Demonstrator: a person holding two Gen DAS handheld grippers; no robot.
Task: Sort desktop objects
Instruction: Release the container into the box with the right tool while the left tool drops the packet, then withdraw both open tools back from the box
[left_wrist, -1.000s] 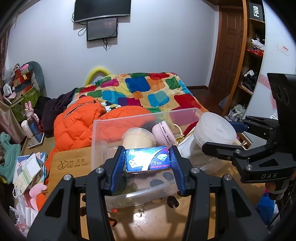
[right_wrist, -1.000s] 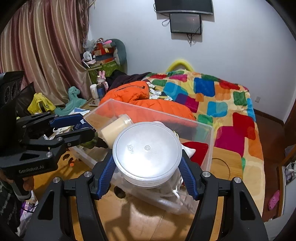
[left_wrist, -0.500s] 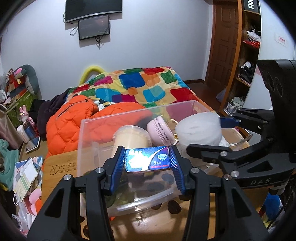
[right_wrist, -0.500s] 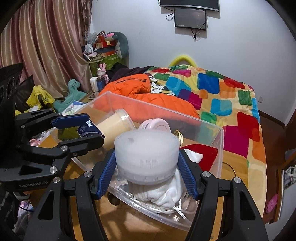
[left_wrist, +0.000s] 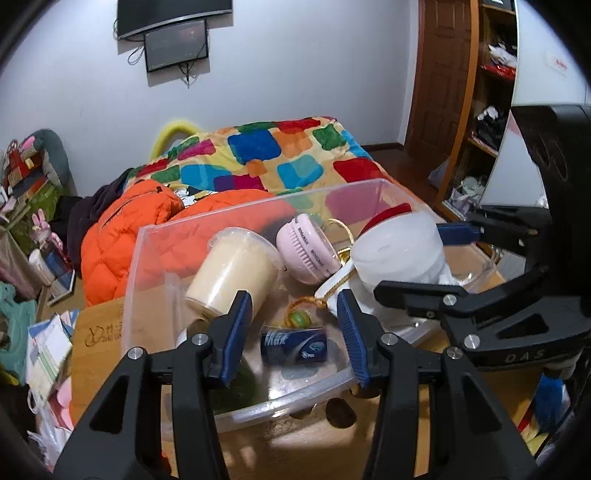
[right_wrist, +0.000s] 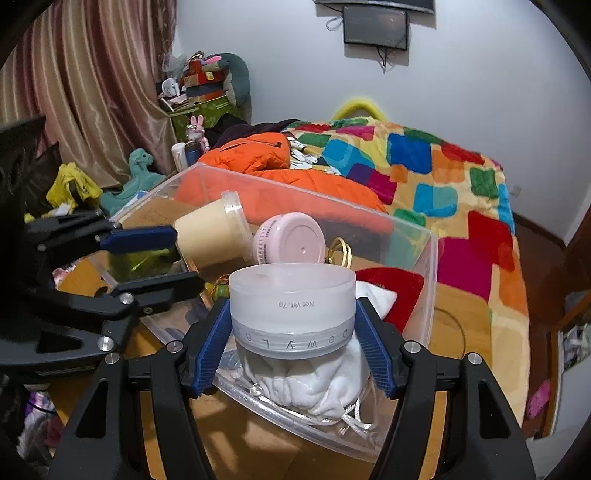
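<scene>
A clear plastic bin (left_wrist: 155, 236) (right_wrist: 417, 236) stands on the wooden desk. My left gripper (left_wrist: 293, 332) is open above the bin's near end; the small blue card pack (left_wrist: 294, 346) lies loose on the bin floor between the fingers. My right gripper (right_wrist: 293, 343) is shut on a frosted white cosmetic jar (right_wrist: 291, 310), upside down, over a white pouch (right_wrist: 306, 384) in the bin. The jar also shows in the left wrist view (left_wrist: 399, 254). A cream tub (left_wrist: 232, 273) and a pink round case (left_wrist: 308, 251) lie in the bin.
A gold ring and a red item (right_wrist: 395, 291) lie in the bin too. An orange jacket (left_wrist: 122, 229) and a colourful quilt (left_wrist: 280, 155) cover the bed behind. Papers (left_wrist: 48, 350) lie at the desk's left edge. Shelves (left_wrist: 487, 110) stand at the right.
My left gripper has opened and the blue card pack has dropped into the bin. My right gripper has lowered the jar into the bin, tipped upside down.
</scene>
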